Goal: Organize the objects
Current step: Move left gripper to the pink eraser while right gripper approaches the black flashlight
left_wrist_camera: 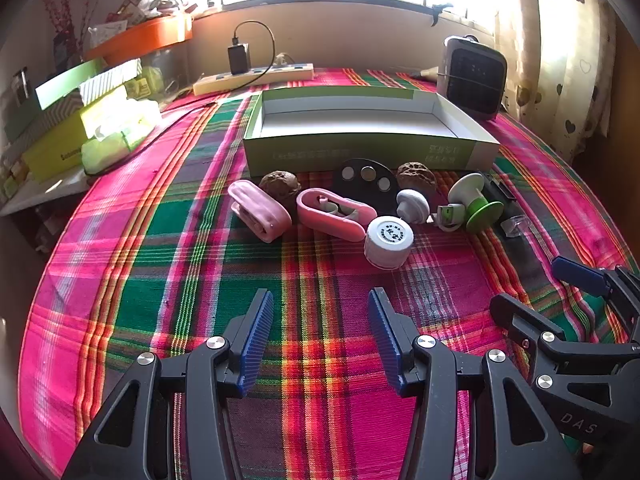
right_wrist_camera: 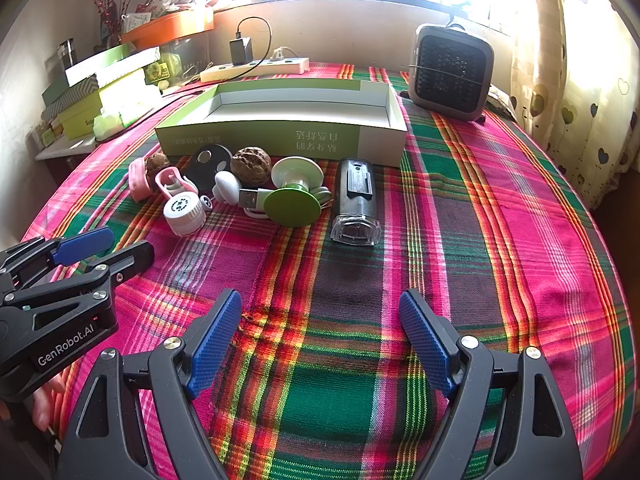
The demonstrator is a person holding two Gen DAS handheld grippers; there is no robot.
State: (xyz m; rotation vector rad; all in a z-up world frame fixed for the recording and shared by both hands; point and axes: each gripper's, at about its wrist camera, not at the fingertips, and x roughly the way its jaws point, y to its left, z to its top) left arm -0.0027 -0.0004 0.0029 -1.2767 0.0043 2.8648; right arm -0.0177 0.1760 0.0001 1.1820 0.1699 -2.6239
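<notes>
Clutter lines the desk (right_wrist_camera: 500, 216) in a row just before an open green-and-white box (right_wrist_camera: 280, 136) — two pink clips (left_wrist_camera: 260, 210), two walnuts (right_wrist_camera: 250, 167), a black disc with round holes (left_wrist_camera: 366, 180), a white knob (left_wrist_camera: 413, 205), a white bottle cap (left_wrist_camera: 388, 242), a green-and-white spool wound with a USB cable (right_wrist_camera: 294, 196) and a black device with a clear end (right_wrist_camera: 356, 204). The box sits at 12 o'clock from the row and holds nothing that shows. Plaid cloth in pink, green and red covers the desk. Left gripper (left_wrist_camera: 320, 336) hovers at 6 o'clock from the cap, blue pads apart, nothing between them. Right gripper (right_wrist_camera: 320, 336) hovers at 6 o'clock from the black device — pads wide apart, likewise holding nothing. A small grey heater (right_wrist_camera: 452, 72) stands at 2 o'clock of the box, a power strip (right_wrist_camera: 256, 68) with a black charger at 11 o'clock.
</notes>
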